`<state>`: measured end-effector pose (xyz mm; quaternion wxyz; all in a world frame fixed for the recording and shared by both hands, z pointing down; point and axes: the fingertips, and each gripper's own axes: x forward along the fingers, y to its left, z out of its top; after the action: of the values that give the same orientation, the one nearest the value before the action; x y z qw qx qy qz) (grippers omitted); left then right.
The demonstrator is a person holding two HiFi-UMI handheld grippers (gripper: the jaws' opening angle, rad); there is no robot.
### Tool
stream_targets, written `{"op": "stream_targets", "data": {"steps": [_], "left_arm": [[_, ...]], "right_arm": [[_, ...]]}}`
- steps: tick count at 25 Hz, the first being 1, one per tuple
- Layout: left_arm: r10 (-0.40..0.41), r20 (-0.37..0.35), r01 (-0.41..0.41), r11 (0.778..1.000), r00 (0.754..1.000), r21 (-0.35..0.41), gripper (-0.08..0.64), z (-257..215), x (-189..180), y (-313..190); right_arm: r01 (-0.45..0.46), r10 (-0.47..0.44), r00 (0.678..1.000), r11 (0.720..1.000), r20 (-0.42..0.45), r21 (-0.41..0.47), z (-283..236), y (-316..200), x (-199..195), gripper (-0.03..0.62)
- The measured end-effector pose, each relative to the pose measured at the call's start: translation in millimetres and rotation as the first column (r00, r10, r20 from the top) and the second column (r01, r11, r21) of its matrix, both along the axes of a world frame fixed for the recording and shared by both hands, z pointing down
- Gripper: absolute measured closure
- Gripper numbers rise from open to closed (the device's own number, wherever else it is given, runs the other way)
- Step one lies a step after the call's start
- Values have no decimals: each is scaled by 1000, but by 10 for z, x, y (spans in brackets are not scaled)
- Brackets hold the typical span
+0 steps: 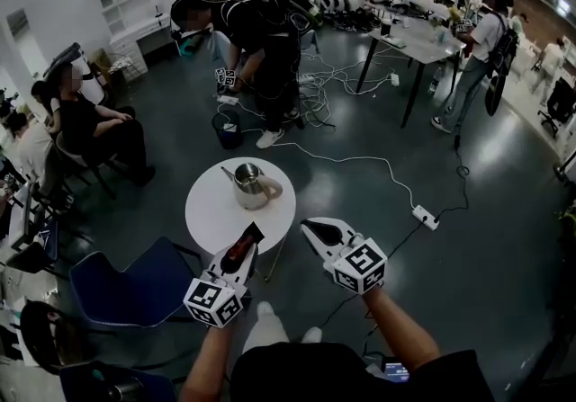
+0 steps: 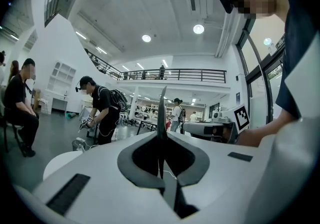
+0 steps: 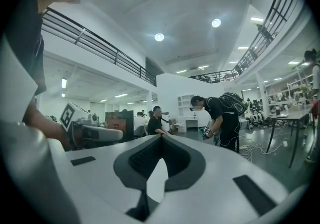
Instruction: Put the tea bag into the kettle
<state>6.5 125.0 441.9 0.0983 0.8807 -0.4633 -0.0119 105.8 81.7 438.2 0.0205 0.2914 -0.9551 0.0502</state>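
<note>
**A:** Starting at the left, what is in the way?

**B:** A blue padded chair (image 1: 135,283) stands just beside the round white table (image 1: 202,216). I judge it low enough not to block a reach made from above.

**A:** And the tea bag?

**B:** The left gripper (image 1: 248,242) has its jaws clamped on the flat dark-red tea bag sachet (image 1: 243,250). It is held over the near rim of the table. In the left gripper view it shows edge-on as a thin blade between the pads.

**A:** How will it handle?

**B:** Probably very light and limp, and likely to flutter or slip. The hold is low on it, so the free end leads, which suits dropping it in.

**A:** The target?

**B:** The steel kettle with a beige handle (image 1: 250,184) stands upright near the table's middle, apart from the sachet. Its mouth faces up, but it is too small to tell if a lid sits on it. It could tip if knocked.

**A:** The right side?

**B:** The right gripper (image 1: 315,229) is pinched closed on nothing, just off the table's edge. Beyond it is bare floor, with a white power strip (image 1: 426,217) and its cable well apart.
</note>
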Motion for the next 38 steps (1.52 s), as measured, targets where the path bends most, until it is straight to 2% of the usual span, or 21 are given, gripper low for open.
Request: {"op": "stream_targets", "data": {"steps": [13, 24, 34, 38], "left_arm": [[12, 12, -12, 1000, 1000, 7, 544, -61, -215, -337], [20, 11, -20, 1000, 1000, 10, 543, -42, -484, -887], [69, -13, -69, 998, 998, -6, 544, 1, -747, -1547], [82, 0, -82, 997, 997, -1, 543, 59, -895, -1812]], "right_arm": [[-19, 19, 1000, 1000, 20, 1, -45, -337, -211, 575], [-50, 50, 999, 999, 18, 0, -47, -806, -382, 574], [-98, 98, 995, 995, -3, -13, -57, -1400, -631, 575], [-119, 119, 993, 993, -9, -20, 15, -1651, -777, 575]]}}
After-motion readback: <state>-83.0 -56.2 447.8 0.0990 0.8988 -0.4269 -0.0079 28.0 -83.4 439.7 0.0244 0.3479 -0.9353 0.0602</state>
